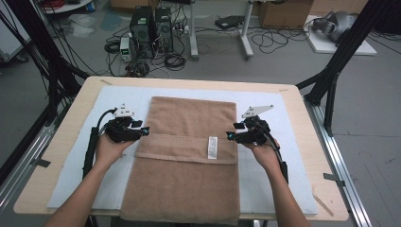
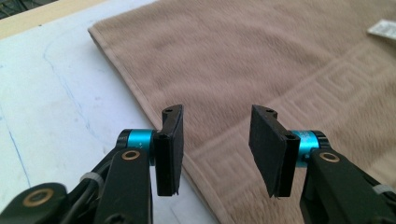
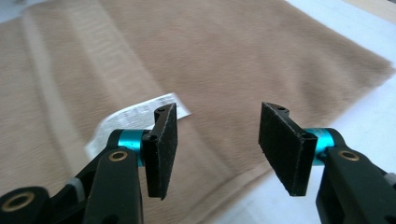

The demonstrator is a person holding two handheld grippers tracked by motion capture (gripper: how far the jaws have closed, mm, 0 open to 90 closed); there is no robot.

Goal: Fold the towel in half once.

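A tan towel [image 1: 187, 156] lies flat on the white mat, its far part folded toward me so a hemmed edge with a white label [image 1: 213, 147] crosses its middle. My left gripper [image 1: 144, 131] hovers at the towel's left edge, open, nothing between its jaws. In the left gripper view the towel's hem [image 2: 205, 172] runs beneath my left gripper [image 2: 215, 149]. My right gripper [image 1: 231, 135] is at the towel's right edge, open and holding nothing. In the right gripper view the label [image 3: 135, 114] lies just beyond my right gripper [image 3: 215, 147], over the towel [image 3: 196, 60].
The white mat [image 1: 279, 156] covers a wooden table [image 1: 61, 142]. Black frame posts stand at both sides. Computer towers [image 1: 151, 30], cables and boxes sit on the floor beyond the far edge. The towel's near end hangs over the table's front edge.
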